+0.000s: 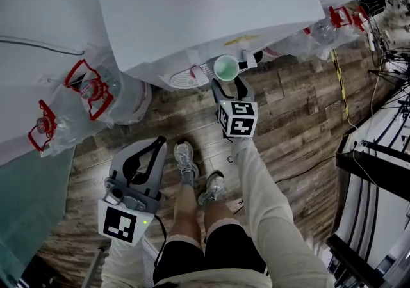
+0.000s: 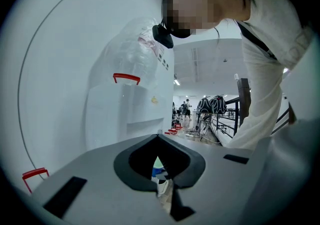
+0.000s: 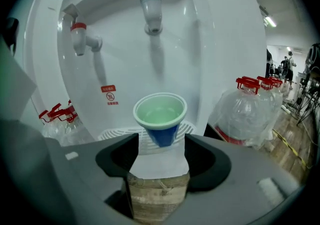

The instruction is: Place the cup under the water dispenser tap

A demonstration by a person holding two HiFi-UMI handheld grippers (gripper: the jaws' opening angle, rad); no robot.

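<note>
Under the water dispenser [image 1: 211, 11], on its white slotted drip tray [image 3: 117, 134], stands the cup [image 3: 160, 118]: a small tapered cup with a blue outer wall, a pale green inside and a thin white rim. It is upright, roughly below the tap [image 3: 151, 8] with the grey-blue collar. A second tap with a red collar [image 3: 80, 36] sits on the same recessed front of the dispenser, off to the side, with a small red warning sticker [image 3: 109, 95] below it. The dispenser's shell is smooth, glossy white plastic with a rounded front.

The right hand-held gripper [image 3: 161, 141] is released. Its dark, scooped pads stand wide on either side of the cup's base, and neither presses on it. The left hand-held gripper [image 2: 158, 139] hangs well back from the dispenser, its pads clenched tip to tip on nothing.

Clear, ribbed water bottles [image 3: 245, 111] with red handles, wrapped in crinkled film, stand beside the dispenser on the wood-plank floor [image 1: 301, 107].

Only the right gripper view shows the taps, the sticker and the tray's slots. The head view shows the cup from above as a green disc against the dispenser's foot, and both grippers' marker cubes. The left gripper view shows the dispenser's plain side wall, and a sliver of the cup through the hole between its closed pads.
</note>
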